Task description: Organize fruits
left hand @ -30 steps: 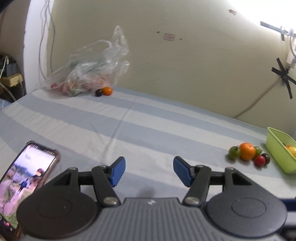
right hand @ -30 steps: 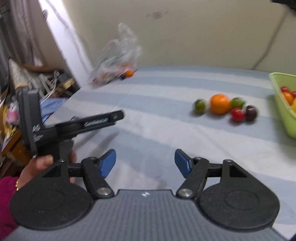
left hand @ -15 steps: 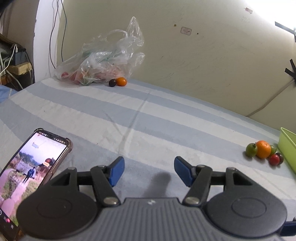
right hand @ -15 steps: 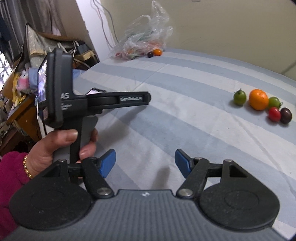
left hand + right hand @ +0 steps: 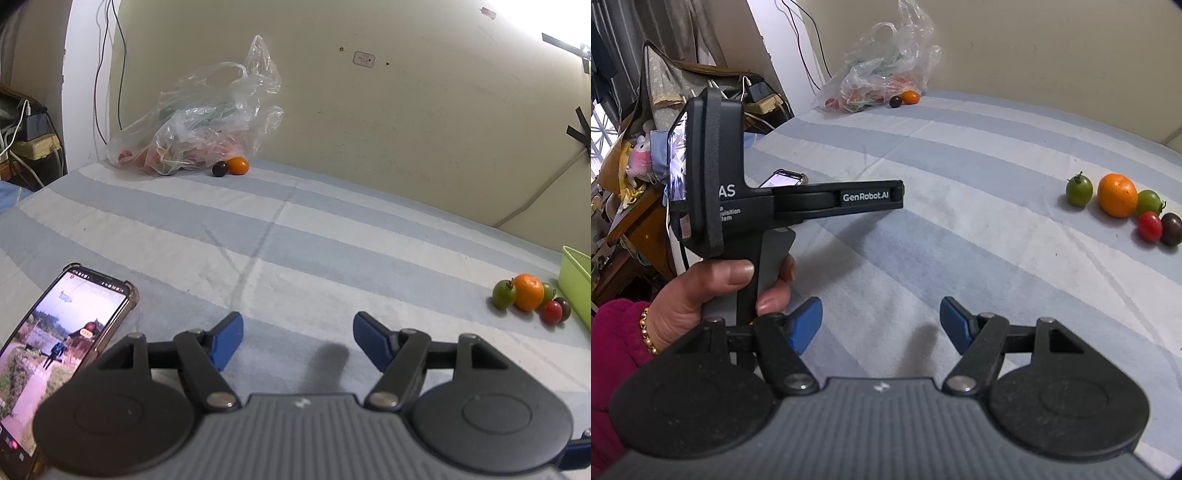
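Observation:
A cluster of fruit lies on the striped cloth at the right: an orange (image 5: 528, 291) (image 5: 1117, 194), a green tomato (image 5: 503, 294) (image 5: 1079, 190), a second green tomato (image 5: 1149, 201), a red tomato (image 5: 552, 312) (image 5: 1150, 226) and a dark plum (image 5: 1171, 229). A lime-green bin (image 5: 576, 291) stands just right of them. Far back, a small orange (image 5: 237, 165) (image 5: 910, 96) and a dark fruit (image 5: 220, 169) (image 5: 895, 101) lie by a plastic bag (image 5: 207, 125). My left gripper (image 5: 297, 339) is open and empty. My right gripper (image 5: 881, 325) is open and empty, well short of the cluster.
A phone (image 5: 55, 350) with its screen lit lies on the cloth at the near left. The left hand-held gripper body (image 5: 768, 206) and the hand holding it fill the left of the right wrist view. Cluttered furniture and cables stand beyond the left edge. A wall runs along the back.
Both views have swung a little; the left view has come closer to the cloth. The right gripper has drawn nearer to the left gripper's handle. Both jaws stay open. No fruit has moved.

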`<state>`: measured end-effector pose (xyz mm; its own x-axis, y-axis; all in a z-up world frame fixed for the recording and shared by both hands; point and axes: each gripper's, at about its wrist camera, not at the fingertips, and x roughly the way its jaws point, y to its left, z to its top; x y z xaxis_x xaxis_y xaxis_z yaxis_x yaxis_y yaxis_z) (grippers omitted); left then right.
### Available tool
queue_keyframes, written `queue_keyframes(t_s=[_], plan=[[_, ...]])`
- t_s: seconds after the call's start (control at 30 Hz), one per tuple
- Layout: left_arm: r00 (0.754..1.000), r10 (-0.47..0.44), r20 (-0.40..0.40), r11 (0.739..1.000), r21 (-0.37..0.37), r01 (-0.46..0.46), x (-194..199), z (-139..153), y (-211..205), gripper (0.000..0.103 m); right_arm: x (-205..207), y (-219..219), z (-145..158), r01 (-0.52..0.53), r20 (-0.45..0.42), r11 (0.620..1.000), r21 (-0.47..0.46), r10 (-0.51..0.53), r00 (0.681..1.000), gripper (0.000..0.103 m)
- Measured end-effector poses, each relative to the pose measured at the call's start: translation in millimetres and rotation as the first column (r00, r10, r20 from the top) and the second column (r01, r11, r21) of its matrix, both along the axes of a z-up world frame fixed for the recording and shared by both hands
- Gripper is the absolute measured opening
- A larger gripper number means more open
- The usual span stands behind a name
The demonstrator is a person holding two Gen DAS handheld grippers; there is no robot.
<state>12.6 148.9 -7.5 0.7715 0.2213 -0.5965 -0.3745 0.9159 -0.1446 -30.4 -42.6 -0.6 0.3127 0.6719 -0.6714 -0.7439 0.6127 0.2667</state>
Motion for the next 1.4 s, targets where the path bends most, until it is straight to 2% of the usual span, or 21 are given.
queue_keyframes(t_s=[0.27,0.4,0.53,0.67,0.73,0.77,0.87,0.97,1.0,1.03,1.17,1.27,1.37,1.4], plan=[[1.000,-0.011,0.012,1.000,-0.015,0.011,0,3,-1,0.068,0,0,-1,0.014,-0.008,1.000,0.011,-0.014,1.000,0.072],[0.995,-0.071,0.069,0.997,-0.015,0.072,0,15,-7,0.067,5,-18,1,0.034,0.005,0.995,0.094,-0.035,0.999,0.072],[0.977,-0.179,0.115,0.983,-0.030,0.183,8,26,-19,0.067,15,-53,2,0.159,0.095,0.973,0.168,-0.176,0.980,0.072],[0.944,-0.306,0.122,0.950,-0.020,0.310,28,29,-42,0.064,28,-87,0,0.298,0.157,0.930,0.216,-0.335,0.929,0.058],[0.924,-0.365,0.112,0.930,-0.005,0.368,41,28,-55,0.059,38,-98,-3,0.347,0.162,0.911,0.221,-0.385,0.909,0.049],[0.912,-0.395,0.107,0.918,0.000,0.398,49,27,-61,0.058,45,-103,-5,0.365,0.154,0.904,0.220,-0.402,0.903,0.045],[0.880,-0.469,0.073,0.883,0.027,0.469,70,21,-81,0.056,60,-108,-10,0.402,0.154,0.893,0.202,-0.434,0.888,0.040],[0.844,-0.535,0.036,0.845,0.022,0.535,91,12,-95,0.056,68,-103,-13,0.405,0.244,0.902,0.151,-0.431,0.869,0.037],[0.839,-0.544,0.025,0.839,0.028,0.544,96,9,-98,0.056,71,-102,-15,0.404,0.276,0.906,0.128,-0.424,0.863,0.036],[0.835,-0.550,0.013,0.835,0.037,0.550,100,7,-101,0.055,74,-98,-17,0.407,0.301,0.907,0.107,-0.419,0.856,0.036],[0.823,-0.567,-0.019,0.823,0.023,0.567,111,-2,-107,0.026,81,-97,-20,0.412,0.334,0.907,0.082,-0.415,0.846,0.036],[0.825,-0.565,-0.008,0.824,0.029,0.565,109,-4,-108,0.025,92,-92,-23,0.411,0.359,0.910,0.050,-0.401,0.843,0.035],[0.835,-0.550,-0.008,0.835,0.021,0.550,104,-3,-106,0.024,93,-83,-25,0.399,0.425,0.917,0.010,-0.365,0.828,0.024],[0.835,-0.551,-0.002,0.835,0.011,0.551,101,-2,-106,0.024,92,-81,-25,0.398,0.444,0.918,-0.004,-0.355,0.823,0.024]])
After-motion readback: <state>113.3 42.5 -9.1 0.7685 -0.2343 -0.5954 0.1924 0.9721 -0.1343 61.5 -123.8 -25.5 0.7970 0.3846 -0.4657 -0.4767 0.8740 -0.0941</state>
